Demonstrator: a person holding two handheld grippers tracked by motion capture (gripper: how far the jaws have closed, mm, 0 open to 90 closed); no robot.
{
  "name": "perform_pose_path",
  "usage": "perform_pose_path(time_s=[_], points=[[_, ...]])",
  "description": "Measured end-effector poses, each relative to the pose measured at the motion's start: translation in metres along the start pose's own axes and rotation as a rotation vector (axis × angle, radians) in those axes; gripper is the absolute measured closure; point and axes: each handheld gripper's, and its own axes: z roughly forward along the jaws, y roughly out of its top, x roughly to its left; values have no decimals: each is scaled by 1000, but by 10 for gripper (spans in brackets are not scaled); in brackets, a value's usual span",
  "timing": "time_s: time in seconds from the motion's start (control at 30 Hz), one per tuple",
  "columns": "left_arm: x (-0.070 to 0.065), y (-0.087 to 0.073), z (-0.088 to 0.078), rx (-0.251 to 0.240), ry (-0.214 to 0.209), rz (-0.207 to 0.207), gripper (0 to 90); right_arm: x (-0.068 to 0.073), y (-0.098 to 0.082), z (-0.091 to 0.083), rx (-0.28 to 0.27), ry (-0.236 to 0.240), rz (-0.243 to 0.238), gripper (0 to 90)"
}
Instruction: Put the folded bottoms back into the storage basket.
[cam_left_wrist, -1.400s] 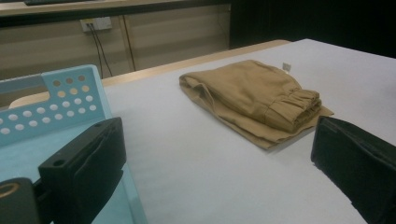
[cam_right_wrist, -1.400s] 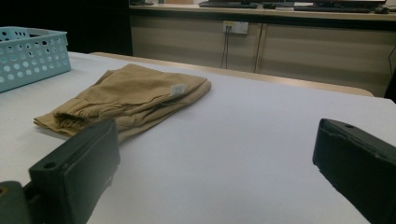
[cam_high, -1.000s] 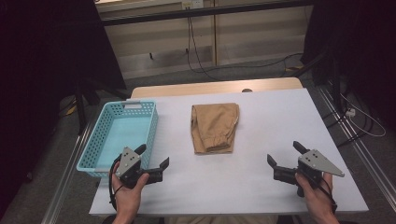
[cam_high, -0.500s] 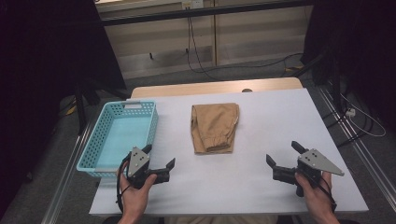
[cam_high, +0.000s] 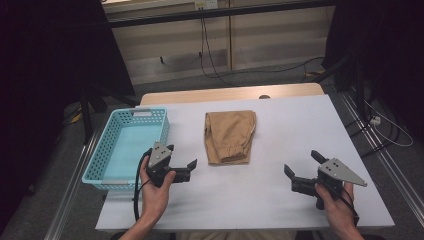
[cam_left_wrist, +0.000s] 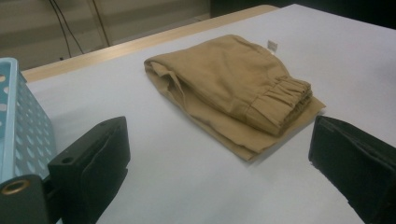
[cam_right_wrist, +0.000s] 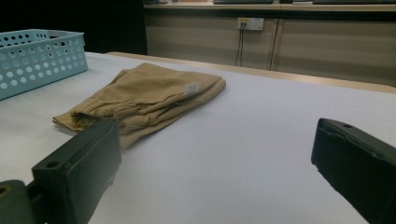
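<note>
Here the folded pants (cam_high: 230, 136) look soft and floppy; both wide-open, empty claws should pinch the near edge.

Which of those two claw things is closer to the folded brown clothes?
The left gripper, beside the blue basket. Its open jaws sit just short of the folded tan garment; the right gripper is farther off across bare table.

A lab: white table (cam_high: 260, 200), trailing floor cables (cam_high: 215, 55), dark curtains (cam_high: 45, 75).
</note>
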Motion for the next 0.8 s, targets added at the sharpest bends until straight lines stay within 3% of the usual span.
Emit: perform_pose_path(time_s=[0.33,0.47,0.63,0.7,0.8], points=[[2,15,20,-6,-49,3,54,1,-1,2,25,-11,-14,14],[2,19,27,-32,-36,4,57,2,-1,3,23,-2,-26,14],[6,24,37,15,-51,-13,55,3,-1,2,25,-8,-30,14],[9,26,41,15,-43,-19,50,2,-1,1,24,-15,-32,14],[13,27,47,49,7,-31,55,2,0,1,21,-15,-37,14]])
